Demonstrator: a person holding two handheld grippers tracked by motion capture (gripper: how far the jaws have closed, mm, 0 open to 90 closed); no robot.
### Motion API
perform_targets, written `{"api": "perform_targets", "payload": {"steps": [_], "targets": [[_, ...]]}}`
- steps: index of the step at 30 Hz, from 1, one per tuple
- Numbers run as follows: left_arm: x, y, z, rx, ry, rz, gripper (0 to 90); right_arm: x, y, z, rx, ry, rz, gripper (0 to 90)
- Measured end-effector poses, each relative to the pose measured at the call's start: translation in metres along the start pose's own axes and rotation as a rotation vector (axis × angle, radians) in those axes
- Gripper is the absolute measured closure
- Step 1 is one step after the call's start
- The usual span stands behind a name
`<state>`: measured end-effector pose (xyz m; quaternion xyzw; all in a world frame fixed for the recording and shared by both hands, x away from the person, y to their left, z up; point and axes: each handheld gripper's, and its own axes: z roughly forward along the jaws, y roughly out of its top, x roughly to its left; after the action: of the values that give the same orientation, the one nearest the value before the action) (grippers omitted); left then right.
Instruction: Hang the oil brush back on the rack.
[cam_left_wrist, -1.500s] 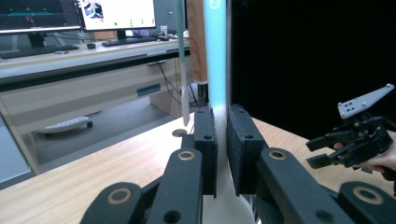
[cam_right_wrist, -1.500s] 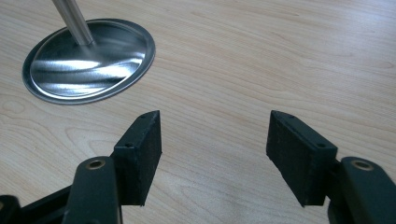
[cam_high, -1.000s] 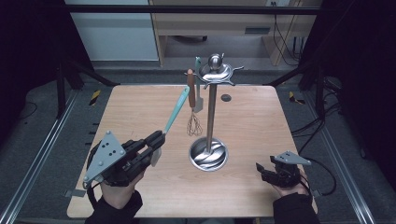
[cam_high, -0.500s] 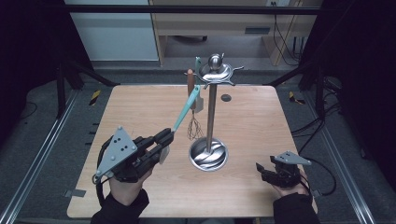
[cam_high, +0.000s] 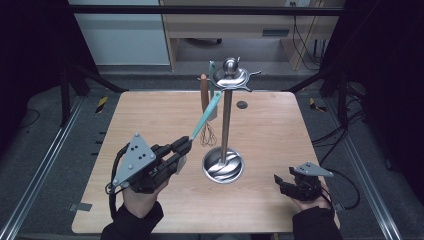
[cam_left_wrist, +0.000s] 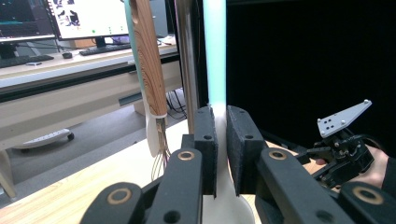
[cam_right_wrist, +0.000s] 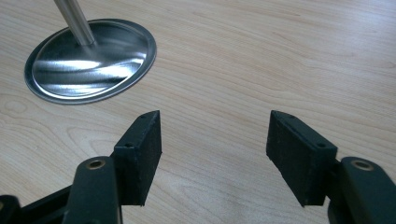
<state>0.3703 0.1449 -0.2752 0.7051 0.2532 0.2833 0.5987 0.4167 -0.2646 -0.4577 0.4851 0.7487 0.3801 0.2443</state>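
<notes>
- the surface (cam_high: 150, 115) was a pale wooden board with rounded corners, standing on a dark grey floor (cam_high: 55, 120) with metal rails along its left and right edges.
- a small dark round mark (cam_high: 242, 105) lay on the surface toward 1 o'clock, beside the stand.
- a steel utensil stand (cam_high: 223, 165) stood just right of centre, its round mirror base flat on the wood and its post upright; a wooden-handled whisk (cam_high: 204, 97) hung from its top.
- the left claw (cam_high: 181, 146), at 8 o'clock, was pinching the teal spatula (cam_high: 206, 116) near the pale blade end, the handle slanting up toward the stand's hooks at 12 o'clock.
- the right claw (cam_high: 281, 183), at 4 o'clock, sat low over bare wood, spread with nothing between the pads.
- beyond the surface at 12 o'clock stood a light cabinet (cam_high: 125, 37) and a wooden desk (cam_high: 240, 30).
</notes>
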Motion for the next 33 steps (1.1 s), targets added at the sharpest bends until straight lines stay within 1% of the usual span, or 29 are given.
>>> {"api": "perform_targets", "payload": {"steps": [4, 11, 12, 14, 15, 16, 25, 26, 33], "targets": [[0.0, 0.0, 0.002, 0.009, 0.007, 0.003, 82.3, 0.0, 0.0, 0.0, 0.0, 0.0, 0.0, 35.6], [-0.001, 0.0, 0.004, 0.031, 0.021, 0.022, 82.3, 0.0, 0.0, 0.0, 0.001, 0.0, -0.002, 35.7], [-0.002, 0.0, 0.004, 0.043, 0.02, 0.015, 82.3, 0.0, 0.0, 0.0, 0.0, 0.0, -0.002, 35.7], [-0.002, 0.0, 0.004, 0.05, 0.021, 0.014, 82.3, 0.0, 0.0, 0.0, 0.002, 0.0, 0.0, 35.7], [-0.002, 0.0, 0.005, 0.053, 0.021, 0.014, 82.3, 0.0, 0.0, 0.0, 0.002, 0.001, 0.0, 35.7], [-0.002, 0.0, 0.006, 0.055, 0.022, 0.015, 82.3, 0.0, 0.0, 0.001, -0.001, -0.004, -0.01, 35.7], [-0.004, 0.0, 0.014, 0.084, 0.035, 0.026, 82.2, 0.001, 0.0, 0.0, 0.003, 0.0, 0.005, 35.7], [-0.004, 0.0, 0.015, 0.087, 0.036, 0.026, 82.2, 0.0, 0.0, 0.001, 0.0, -0.005, -0.004, 35.7], [-0.005, 0.0, 0.024, 0.105, 0.051, 0.034, 82.2, 0.0, 0.0, 0.001, 0.001, -0.003, -0.005, 35.7]]}}
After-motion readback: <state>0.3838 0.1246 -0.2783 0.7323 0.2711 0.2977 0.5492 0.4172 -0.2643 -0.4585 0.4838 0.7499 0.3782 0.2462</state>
